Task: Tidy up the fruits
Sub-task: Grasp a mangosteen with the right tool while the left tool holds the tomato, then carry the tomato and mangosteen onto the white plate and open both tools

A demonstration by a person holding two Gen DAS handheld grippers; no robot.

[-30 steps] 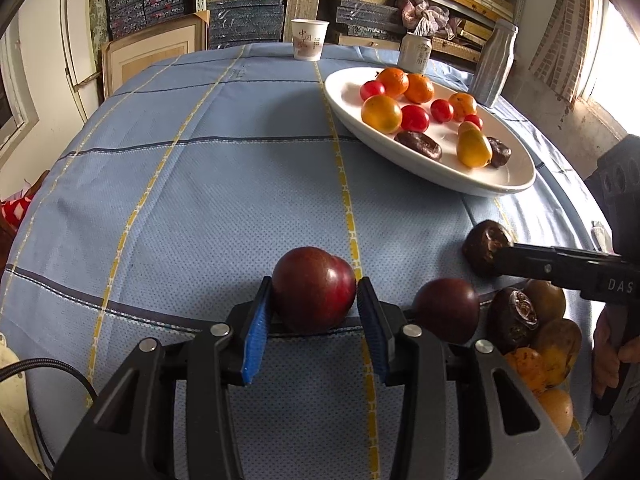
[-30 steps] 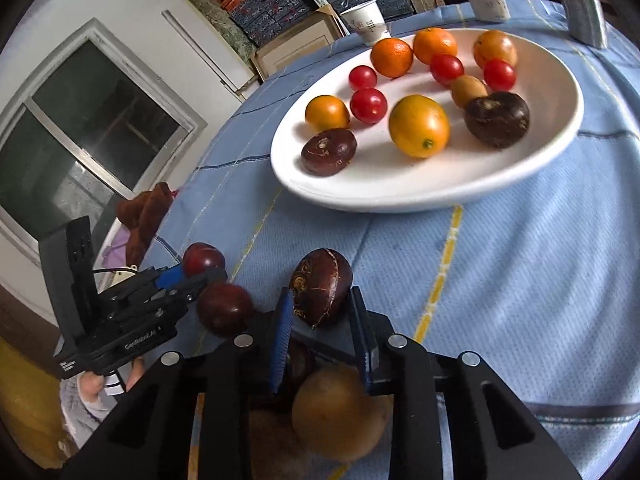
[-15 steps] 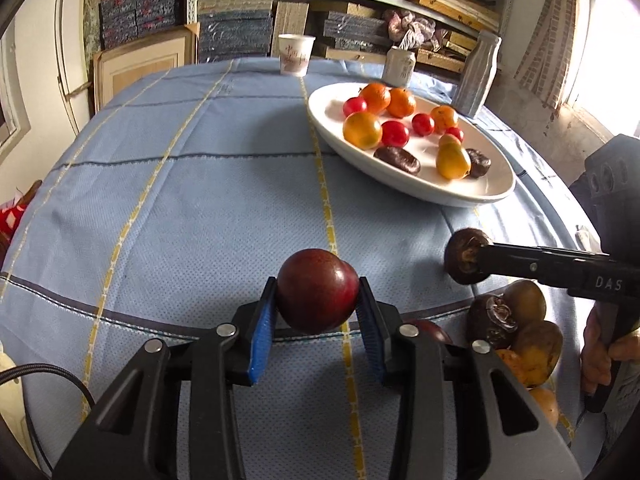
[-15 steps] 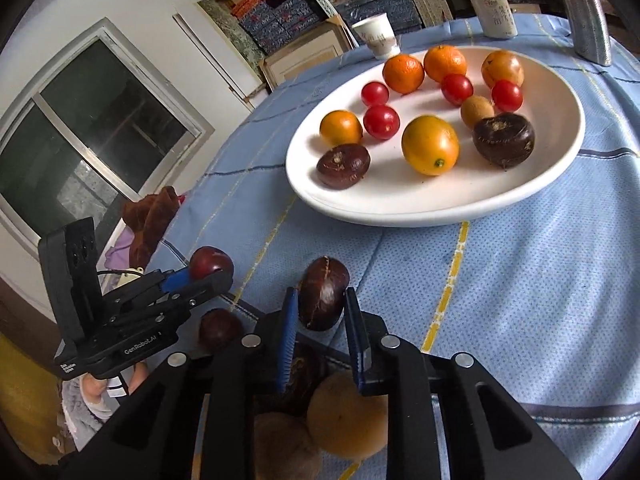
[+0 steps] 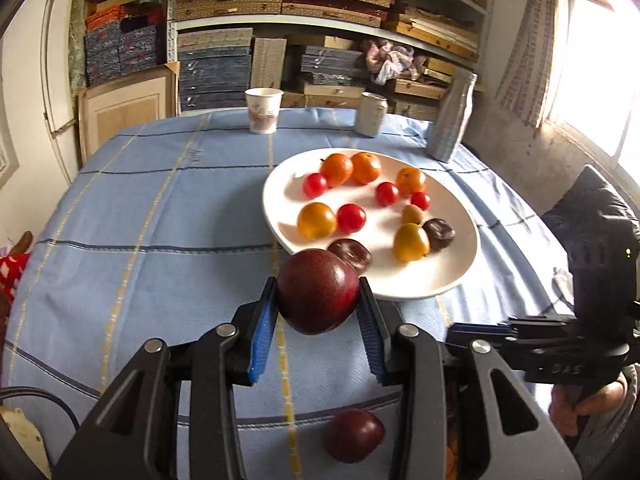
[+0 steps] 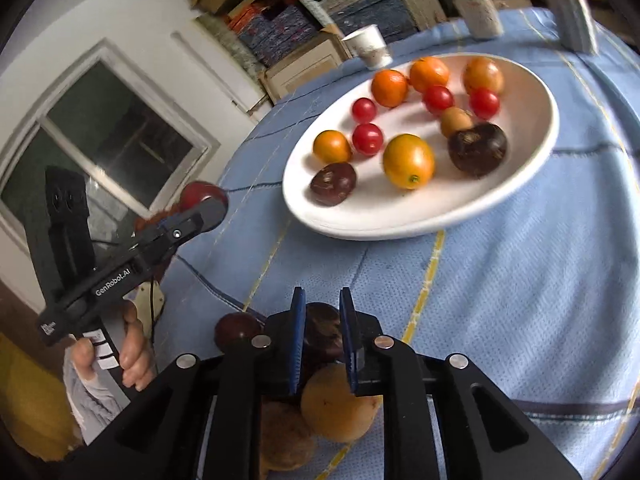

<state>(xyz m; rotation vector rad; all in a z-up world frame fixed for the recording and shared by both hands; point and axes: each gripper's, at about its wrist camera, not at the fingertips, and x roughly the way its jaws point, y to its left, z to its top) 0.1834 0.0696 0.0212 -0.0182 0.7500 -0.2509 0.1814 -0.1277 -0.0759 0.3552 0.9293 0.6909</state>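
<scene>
Left gripper (image 5: 318, 322) clamps a dark red plum (image 5: 318, 296), lifted clear of the blue tablecloth (image 5: 160, 208) and short of the white plate (image 5: 460, 276) at the table's middle. Right gripper (image 6: 322, 336) is narrowed on a dark brown fruit (image 6: 320, 334) above the loose pile (image 6: 336, 408) at the table's near edge. Risk: round, smooth skin may slip from either grip; a hard release could roll fruit off the plate rim, or knock the pile over the edge
</scene>
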